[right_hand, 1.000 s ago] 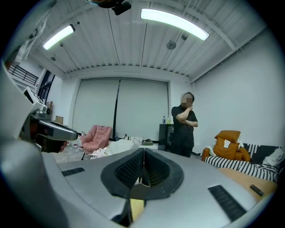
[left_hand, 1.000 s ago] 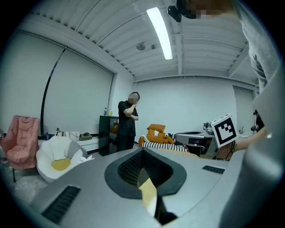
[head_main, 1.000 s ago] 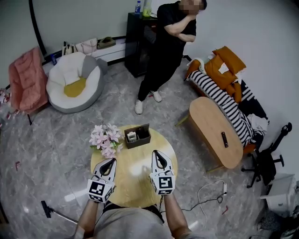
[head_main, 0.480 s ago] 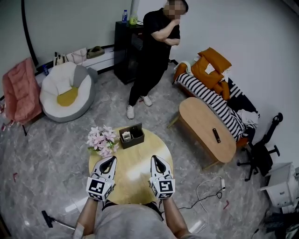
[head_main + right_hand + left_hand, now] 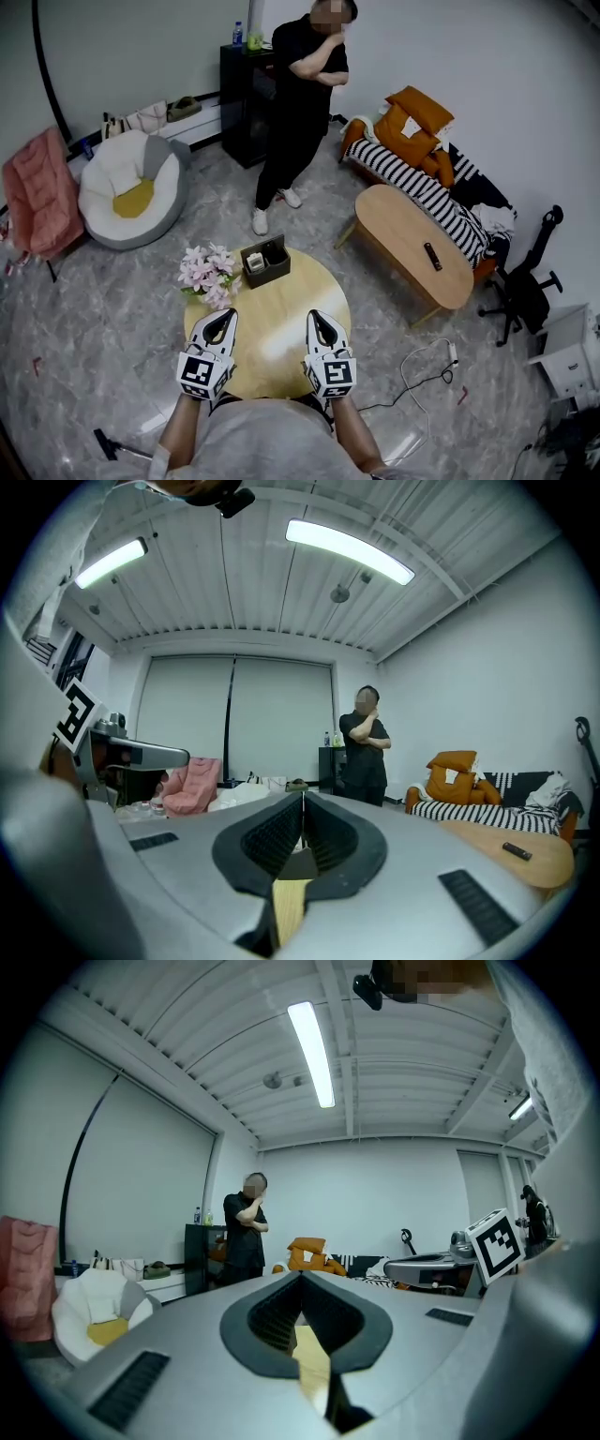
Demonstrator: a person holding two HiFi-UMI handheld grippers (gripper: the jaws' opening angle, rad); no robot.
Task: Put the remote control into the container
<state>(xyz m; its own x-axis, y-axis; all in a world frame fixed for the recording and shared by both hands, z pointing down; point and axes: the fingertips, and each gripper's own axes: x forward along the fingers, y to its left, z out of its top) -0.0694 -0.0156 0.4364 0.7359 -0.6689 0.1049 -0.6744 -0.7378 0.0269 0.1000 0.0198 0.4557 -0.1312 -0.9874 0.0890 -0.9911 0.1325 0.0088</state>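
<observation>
Left gripper [image 5: 223, 317], right gripper [image 5: 315, 319]: jaws together, empty, above the round surface [image 5: 272, 352]. Container [image 5: 265, 263] ahead of both. Remote control [image 5: 432, 256] on the oval surface [image 5: 398, 230], well to the right gripper's right.

The person is wearing a grey top [image 5: 255, 442]. The left tool [image 5: 226, 315] and right tool [image 5: 315, 317] are showing pale grey shells, black ribbed pads [image 5: 277, 834] and black-and-white marker cubes [image 5: 204, 377].
</observation>
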